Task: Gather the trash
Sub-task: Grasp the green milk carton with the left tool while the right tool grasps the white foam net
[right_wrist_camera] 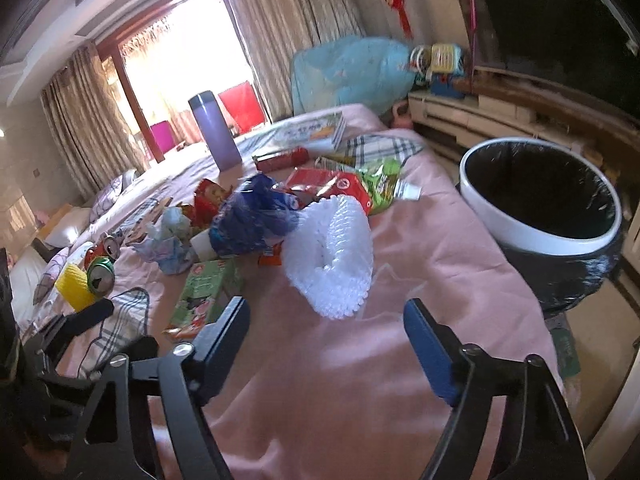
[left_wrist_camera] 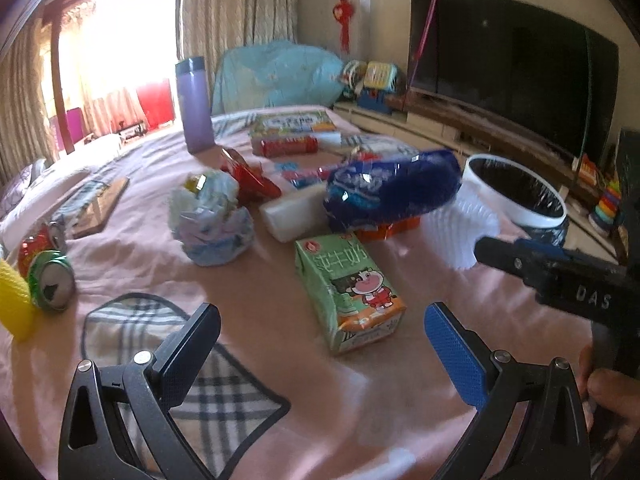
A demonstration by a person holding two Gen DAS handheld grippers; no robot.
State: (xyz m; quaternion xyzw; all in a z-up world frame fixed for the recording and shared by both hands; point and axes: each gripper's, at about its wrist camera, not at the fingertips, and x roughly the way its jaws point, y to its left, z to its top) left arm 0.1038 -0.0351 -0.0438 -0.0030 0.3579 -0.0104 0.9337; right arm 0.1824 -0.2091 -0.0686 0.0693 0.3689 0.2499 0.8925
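Both claws, left claw and right claw, wide open, empty; one milk carton, one bin

A purple thermos stands upright on the pink bedsheet, at about eleven o'clock in the left wrist view. Behind it, at twelve o'clock, a stack of picture books lies flat. A checked cloth is spread on the sheet at seven o'clock. At nine o'clock a wooden board rests near the pillows. A large dark television fills two o'clock, above a low cabinet carrying toys. A pale blue bundle of bedding sits before beige curtains.
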